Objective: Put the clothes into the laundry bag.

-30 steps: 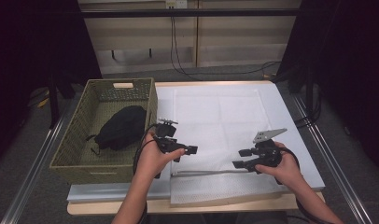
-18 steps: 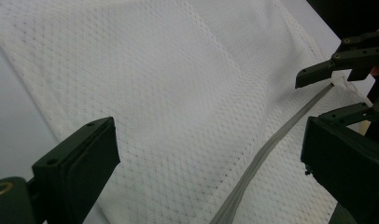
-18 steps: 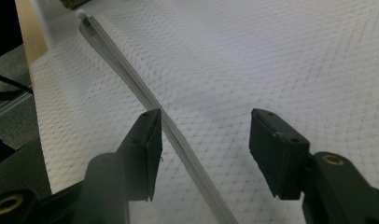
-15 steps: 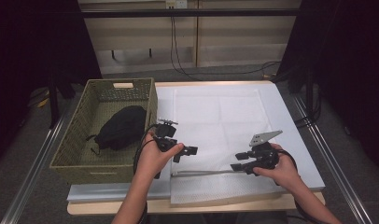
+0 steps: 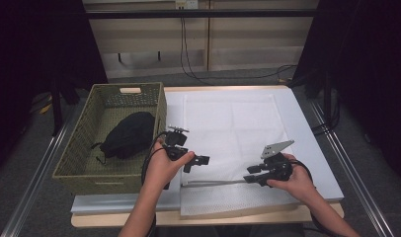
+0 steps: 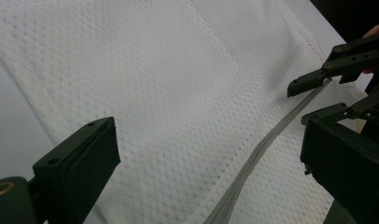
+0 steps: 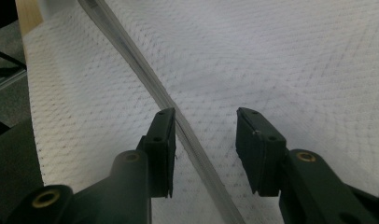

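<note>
Risk is a missed grab: right gripper (image 7: 204, 154) has jaws wide around the grey strip (image 7: 145, 81) near the table's front edge; left gripper (image 6: 215, 172), also wide, hovers over the white cloth (image 6: 178, 93).

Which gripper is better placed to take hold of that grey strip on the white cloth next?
Probably the right gripper. Its open jaws already straddle the grey strip near one end, low over the white cloth. The left gripper, also open, hangs above the cloth with the strip off to one side.
</note>
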`<state>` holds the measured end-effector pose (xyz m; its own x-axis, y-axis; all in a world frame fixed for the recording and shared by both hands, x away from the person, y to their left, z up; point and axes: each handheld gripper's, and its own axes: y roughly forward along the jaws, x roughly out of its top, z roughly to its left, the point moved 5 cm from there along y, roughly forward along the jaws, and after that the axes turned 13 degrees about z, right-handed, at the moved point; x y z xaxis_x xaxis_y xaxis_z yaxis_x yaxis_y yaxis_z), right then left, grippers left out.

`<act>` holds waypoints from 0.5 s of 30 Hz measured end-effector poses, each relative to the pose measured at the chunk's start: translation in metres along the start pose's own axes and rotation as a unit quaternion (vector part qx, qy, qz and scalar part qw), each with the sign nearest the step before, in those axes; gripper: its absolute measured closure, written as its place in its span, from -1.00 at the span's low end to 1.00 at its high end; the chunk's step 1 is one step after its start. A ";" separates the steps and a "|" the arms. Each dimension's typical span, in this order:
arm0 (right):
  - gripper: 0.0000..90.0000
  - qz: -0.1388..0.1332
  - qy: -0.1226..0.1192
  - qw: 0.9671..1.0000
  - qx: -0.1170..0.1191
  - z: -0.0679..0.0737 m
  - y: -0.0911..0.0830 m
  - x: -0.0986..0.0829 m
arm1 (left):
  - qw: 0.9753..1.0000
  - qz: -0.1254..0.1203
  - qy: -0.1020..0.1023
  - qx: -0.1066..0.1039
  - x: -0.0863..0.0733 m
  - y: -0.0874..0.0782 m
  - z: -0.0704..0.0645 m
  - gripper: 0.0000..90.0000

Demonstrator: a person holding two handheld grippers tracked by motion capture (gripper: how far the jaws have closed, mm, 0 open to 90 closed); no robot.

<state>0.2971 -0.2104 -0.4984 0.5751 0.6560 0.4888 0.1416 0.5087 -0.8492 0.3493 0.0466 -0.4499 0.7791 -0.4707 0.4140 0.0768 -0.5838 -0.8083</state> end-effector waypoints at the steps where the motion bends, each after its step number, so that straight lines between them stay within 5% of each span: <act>1: 0.33 0.000 -0.005 1.000 0.001 0.000 0.001 0.000 | 1.000 0.000 0.000 0.000 0.000 0.000 0.000 -0.90; 15: 0.35 0.024 -0.026 0.999 -0.029 0.001 0.013 -0.003 | 1.000 0.002 0.008 0.001 0.000 -0.001 0.000 -0.90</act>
<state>0.2967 -0.2050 -0.5106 0.5404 0.7077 0.4551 0.1620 0.4432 -0.8817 0.3493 0.0478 -0.4491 0.7688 -0.4841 0.4179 0.0752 -0.5805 -0.8108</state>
